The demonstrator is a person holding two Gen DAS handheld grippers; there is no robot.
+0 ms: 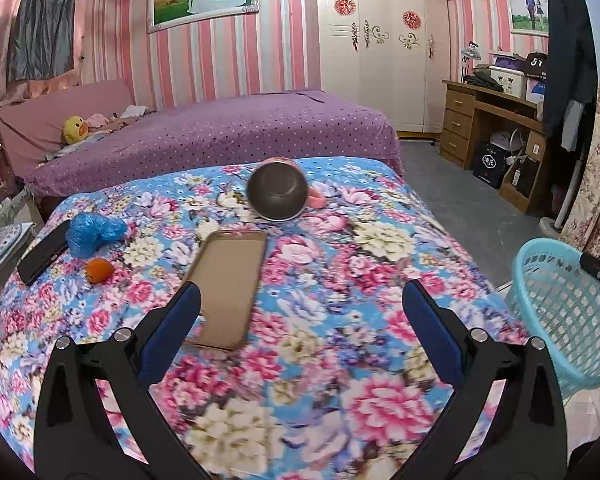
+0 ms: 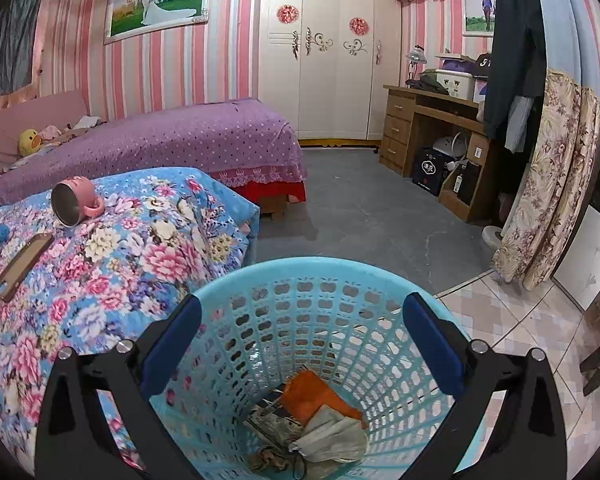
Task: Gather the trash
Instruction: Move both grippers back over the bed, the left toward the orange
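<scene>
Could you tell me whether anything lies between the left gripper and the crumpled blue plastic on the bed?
Partly. The left gripper is open over the floral bedspread, and the phone case lies just ahead by its left finger. The blue plastic sits further left; the orange lies just in front of it.

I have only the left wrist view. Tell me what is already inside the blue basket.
Observer: The right wrist view looks down into the blue basket. At its bottom lie a used face mask, an orange wrapper and a printed packet.
Operator: Report the right gripper's state.
Observer: The right gripper hangs over the basket mouth, jaws wide apart and holding nothing.
Operator: Say whether the cup has a handle.
Observer: Yes. The pink cup lies on its side on the floral cloth, its handle resting toward the table's outer edge.
</scene>
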